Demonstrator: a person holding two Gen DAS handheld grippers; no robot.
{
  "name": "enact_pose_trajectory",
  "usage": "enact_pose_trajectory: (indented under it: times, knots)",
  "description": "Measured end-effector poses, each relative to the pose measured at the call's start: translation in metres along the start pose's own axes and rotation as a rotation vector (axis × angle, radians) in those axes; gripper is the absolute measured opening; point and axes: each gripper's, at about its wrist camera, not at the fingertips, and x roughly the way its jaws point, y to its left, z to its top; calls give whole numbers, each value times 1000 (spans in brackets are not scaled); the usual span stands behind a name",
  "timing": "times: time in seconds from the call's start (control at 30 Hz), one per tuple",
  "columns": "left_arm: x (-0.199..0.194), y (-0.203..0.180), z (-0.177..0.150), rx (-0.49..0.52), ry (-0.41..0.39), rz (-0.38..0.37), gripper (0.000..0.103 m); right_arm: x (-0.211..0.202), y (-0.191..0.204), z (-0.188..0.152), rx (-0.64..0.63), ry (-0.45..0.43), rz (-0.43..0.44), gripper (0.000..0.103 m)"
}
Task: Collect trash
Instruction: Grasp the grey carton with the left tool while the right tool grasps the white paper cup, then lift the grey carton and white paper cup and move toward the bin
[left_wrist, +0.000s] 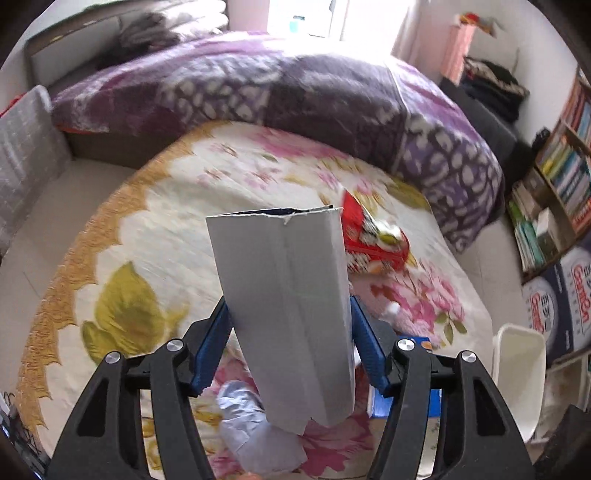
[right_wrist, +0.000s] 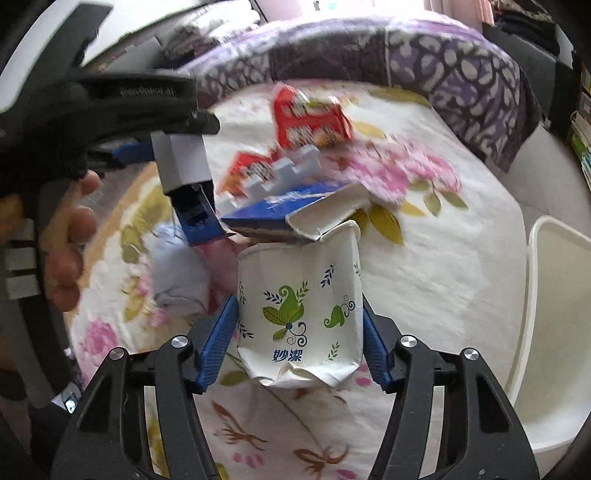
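Two items in hand, one per claw, both lifted clear of the bed (left_wrist: 147, 236).

Left claw (left_wrist: 290, 343): closed on a grey carton (left_wrist: 288, 306), a flattened torn box held upright between the blue pads, torn edge uppermost. Seen from the right wrist view, the same carton (right_wrist: 183, 158) hangs from the left claw, with the blue printed side turned down.

Right claw (right_wrist: 299, 343): closed on a paper cup (right_wrist: 299, 306), white with green leaf print, squeezed and creased at its base, mouth pointing away from the camera.

Remaining on the bed: red box (left_wrist: 373, 240) torn open near the purple blanket (left_wrist: 295, 96); a second red piece (right_wrist: 251, 170); grey moulded tray (right_wrist: 280, 173); blue box (right_wrist: 280, 214) with a white flap; crumpled pale wrapper (left_wrist: 255, 424) close under the left claw.

Receptacle: white bin (right_wrist: 554, 325) standing on the floor just beside the bed's right edge, apparently empty in what shows; also in the left view (left_wrist: 517, 373).

Step, as judged: carry phase, pick-up done for these two, drop not yet made. Roughly early to midway, given the litter left.

Next move calls for: swinging each claw over the bin mouth, the right being nearer, then opening the pads fully so the light card falls free rather than clinging.
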Motion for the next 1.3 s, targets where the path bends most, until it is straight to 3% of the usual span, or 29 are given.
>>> enact_pose_trajectory:
  times: [0.33, 0.63, 0.83, 1.17, 1.23, 1.27, 1.3]
  knots:
    - [-34, 23, 7, -67, -129, 32, 62, -43, 17, 20, -1, -196, 16, 60]
    - [-51, 14, 2, -47, -230, 100, 62, -72, 3, 28, 54, -355, -148, 61]
    - [-62, -2, -4, -5, -300, 141, 62, -82, -18, 32, 117, -401, -240, 61]
    - [-64, -33, -16, 48, -303, 121, 62, -96, -44, 30, 170, -423, -292, 61]
    - [-65, -39, -18, 52, -300, 111, 57, -98, -51, 29, 184, -424, -302, 61]
    - [-65, -42, -19, 55, -298, 107, 38, -99, -53, 28, 190, -424, -305, 61]
    - [-64, -45, -19, 57, -290, 98, 31, -100, -55, 27, 196, -424, -308, 61]
